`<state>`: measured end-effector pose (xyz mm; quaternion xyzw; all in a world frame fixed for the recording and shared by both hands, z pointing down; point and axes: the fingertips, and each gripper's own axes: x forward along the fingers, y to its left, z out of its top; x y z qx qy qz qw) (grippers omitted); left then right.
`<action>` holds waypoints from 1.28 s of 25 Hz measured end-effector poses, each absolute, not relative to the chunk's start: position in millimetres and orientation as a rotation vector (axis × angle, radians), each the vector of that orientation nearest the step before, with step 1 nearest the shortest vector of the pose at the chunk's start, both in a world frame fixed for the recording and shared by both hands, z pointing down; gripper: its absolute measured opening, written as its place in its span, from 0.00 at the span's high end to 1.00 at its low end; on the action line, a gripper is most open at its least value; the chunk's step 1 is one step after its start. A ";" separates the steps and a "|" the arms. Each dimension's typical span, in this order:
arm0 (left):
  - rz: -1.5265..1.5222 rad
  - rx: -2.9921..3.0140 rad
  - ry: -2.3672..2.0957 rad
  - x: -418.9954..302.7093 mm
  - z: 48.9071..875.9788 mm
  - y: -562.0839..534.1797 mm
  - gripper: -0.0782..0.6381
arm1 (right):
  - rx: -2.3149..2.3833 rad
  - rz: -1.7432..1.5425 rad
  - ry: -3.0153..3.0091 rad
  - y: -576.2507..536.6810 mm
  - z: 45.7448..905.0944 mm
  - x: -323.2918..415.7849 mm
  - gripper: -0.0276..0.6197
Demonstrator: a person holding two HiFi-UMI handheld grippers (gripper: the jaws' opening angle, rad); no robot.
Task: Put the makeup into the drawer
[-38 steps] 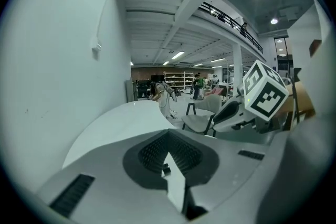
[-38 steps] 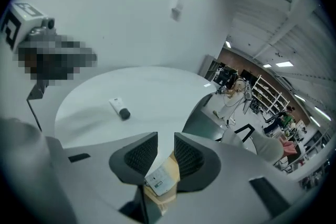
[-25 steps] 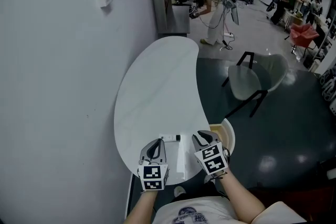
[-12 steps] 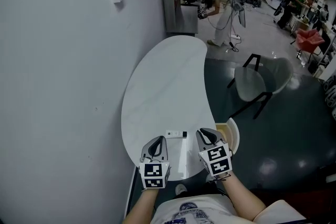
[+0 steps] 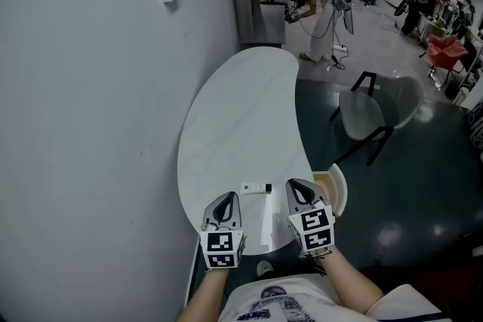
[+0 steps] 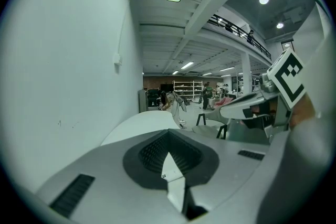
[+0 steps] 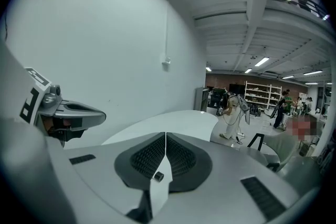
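While the makeup (image 5: 255, 188) is lying on the white table (image 5: 234, 117) between them, neither gripper is grasping it.
Jaws of the left gripper (image 5: 225, 200) are pressing together empty; the right gripper (image 5: 297, 187) jaws, just closing, are meeting empty too.

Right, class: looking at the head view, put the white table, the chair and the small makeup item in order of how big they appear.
1. white table: largest by far.
2. chair: it stands farther from the camera, so its real size is less certain.
3. makeup item: clearly smallest.
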<state>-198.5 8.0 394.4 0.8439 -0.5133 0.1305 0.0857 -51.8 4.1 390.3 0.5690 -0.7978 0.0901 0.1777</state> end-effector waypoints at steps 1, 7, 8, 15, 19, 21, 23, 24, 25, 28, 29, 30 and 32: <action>0.390 2.515 -1.529 -198.6 394.8 7.3 0.83 | 1.614 0.258 -2.257 3.3 390.4 -51.6 0.92; 0.421 2.528 -1.531 -199.2 397.2 6.8 0.83 | 1.616 0.263 -2.249 3.5 394.1 -51.8 0.92; 0.425 2.533 -1.533 -199.2 397.4 5.7 0.83 | 1.616 0.266 -2.249 2.8 394.6 -52.4 0.92; 0.411 2.535 -1.509 -199.6 398.8 6.9 0.83 | 1.604 0.278 -2.235 5.9 401.0 -53.3 0.92; 0.403 2.526 -1.508 -199.9 399.8 7.6 0.83 | 1.598 0.280 -2.228 7.1 403.3 -53.2 0.92; 0.402 2.524 -1.507 -199.8 400.6 8.1 0.83 | 1.596 0.281 -2.224 7.7 404.3 -52.9 0.92; 0.398 2.523 -1.507 -199.2 400.5 9.4 0.83 | 1.594 0.284 -2.220 9.3 405.1 -52.3 0.92; 0.396 2.522 -1.508 -199.1 400.2 9.9 0.83 | 1.593 0.284 -2.220 9.9 405.1 -52.2 0.92; 0.394 2.521 -1.508 -199.3 400.0 10.2 0.83 | 1.592 0.284 -2.220 10.2 405.0 -52.6 0.92; 0.388 2.519 -1.508 -201.7 400.4 11.1 0.83 | 1.584 0.284 -2.220 11.4 405.5 -55.7 0.92; 0.387 2.518 -1.507 -202.6 400.6 11.7 0.83 | 1.580 0.285 -2.220 12.1 405.4 -56.8 0.92; 0.386 2.516 -1.507 -203.3 400.9 12.3 0.83 | 1.578 0.286 -2.220 12.7 405.1 -57.9 0.92; 0.384 2.511 -1.509 -204.2 401.7 12.7 0.83 | 1.571 0.283 -2.222 12.9 404.6 -59.5 0.92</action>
